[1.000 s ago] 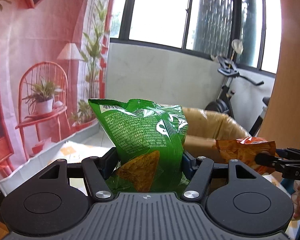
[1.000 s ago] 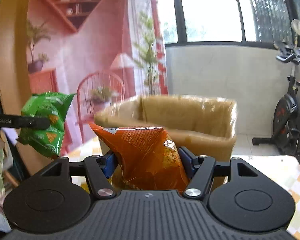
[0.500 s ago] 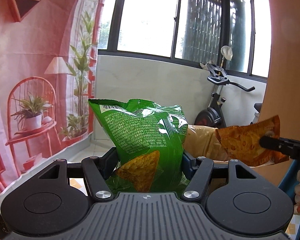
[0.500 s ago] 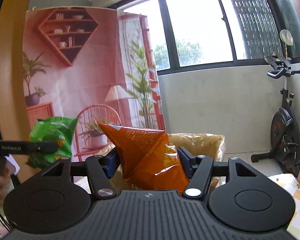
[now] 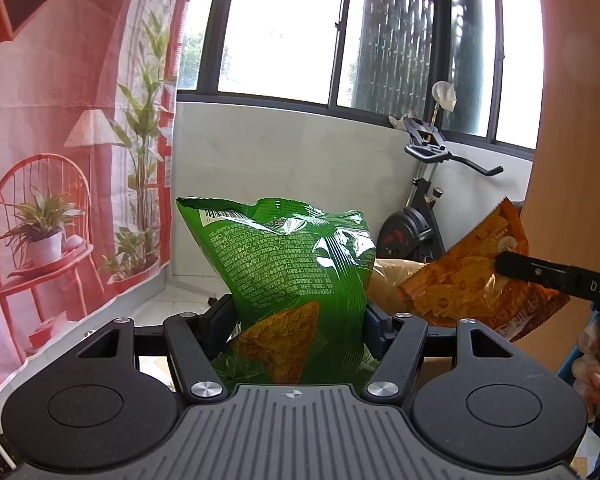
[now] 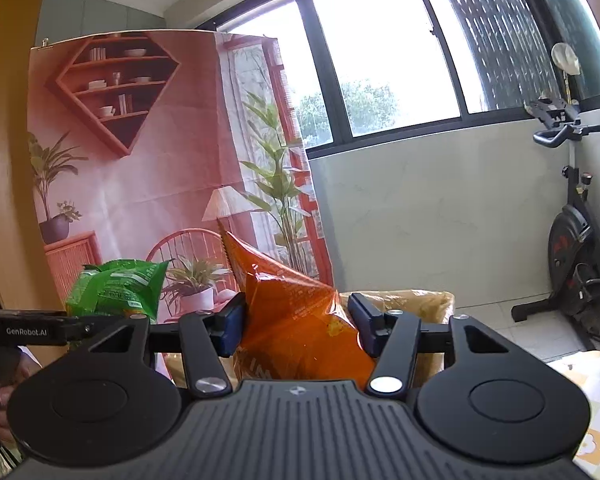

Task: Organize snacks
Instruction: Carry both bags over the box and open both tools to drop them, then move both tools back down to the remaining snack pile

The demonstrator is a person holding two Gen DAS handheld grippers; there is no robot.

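Observation:
A green chip bag [image 5: 292,272] stands upright between the pads of my left gripper [image 5: 296,318], which is shut on its lower half. My right gripper [image 6: 296,318] pinches an orange chip bag [image 6: 296,320]; its jaws are closing further and the bag crumples between them. From the left wrist view the orange bag [image 5: 460,280] hangs at the right, clamped by a black finger [image 5: 548,276]. From the right wrist view the green bag [image 6: 116,288] sits at the left. Behind both bags lies a brown cardboard box [image 6: 412,300], mostly hidden.
An exercise bike [image 6: 580,260] stands by the white wall at the right. A pink printed backdrop [image 6: 140,160] hangs at the left. A checked tablecloth [image 6: 592,380] shows at the lower right. A person's hand [image 5: 592,368] grips the right handle.
Both grippers have risen with their bags, and the cardboard box has dropped low in both views. The orange bag is squeezed narrower and its top points up more steeply.

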